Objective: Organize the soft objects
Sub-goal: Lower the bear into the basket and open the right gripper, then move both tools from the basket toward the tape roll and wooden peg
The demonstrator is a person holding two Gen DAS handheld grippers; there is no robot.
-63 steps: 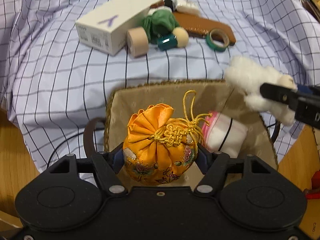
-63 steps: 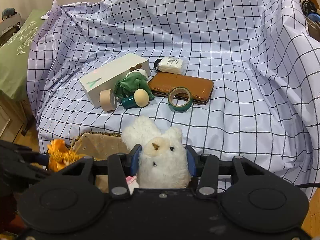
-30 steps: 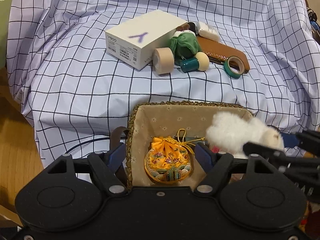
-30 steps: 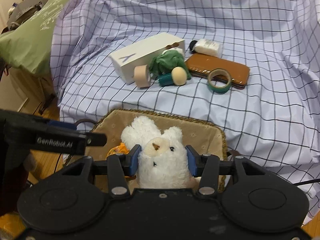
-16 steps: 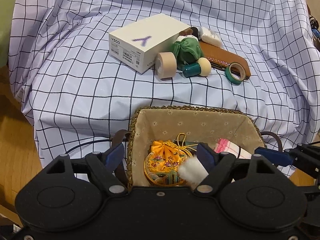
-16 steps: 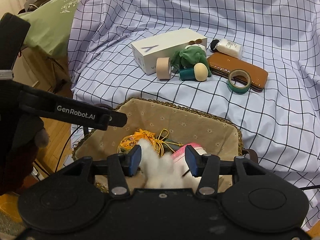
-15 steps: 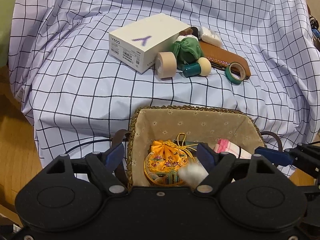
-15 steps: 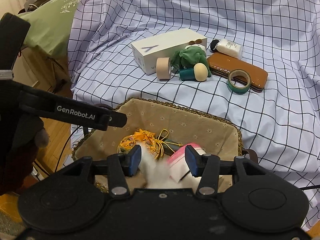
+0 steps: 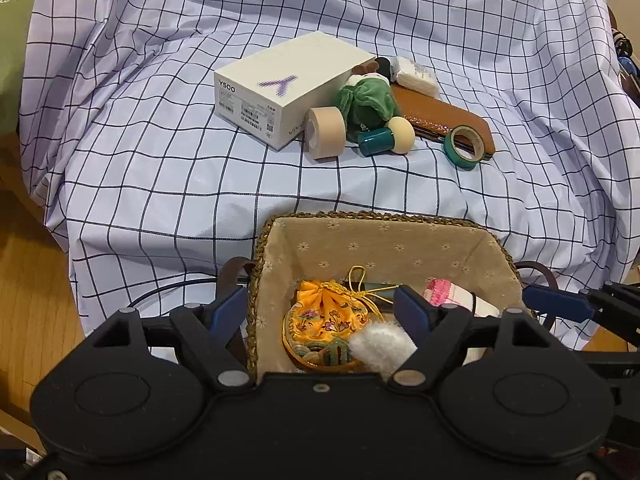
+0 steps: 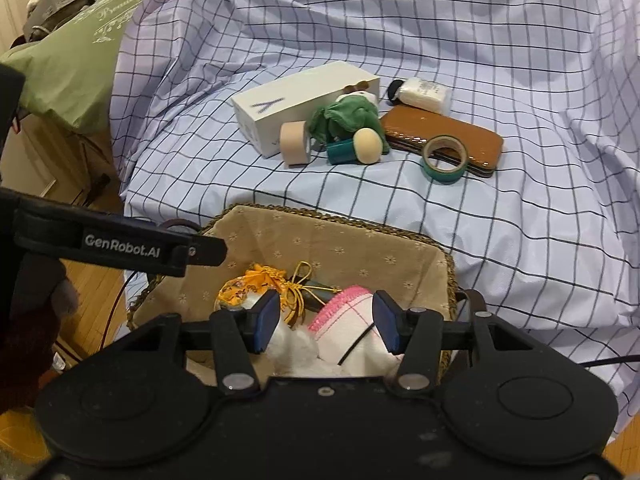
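We note the lined basket [image 9: 384, 236] at the near edge of the checked cloth [image 9: 168, 176], its long axis running left-right, mouth open upward. Inside, the orange pouch [image 9: 324, 320] lies at the basket's left, drawstring neck toward the far wall; its cord trails right. The white plush [image 9: 380, 346] sits low against the basket's near wall, just right of the pouch and touching it; which way it faces we cannot tell. A pink-trimmed white item [image 10: 348, 320] fills the basket's right. The far half of the basket floor is bare. Left gripper [image 9: 320, 304] hovers over the basket, fingers spread, nothing between. Right gripper [image 10: 326, 322] above the near wall, jaws opening, pads clear of the plush below. Beyond the basket's far rim lies a strip of open cloth, then a white box [image 9: 288, 84], green plush [image 9: 368, 100] and tape rolls.
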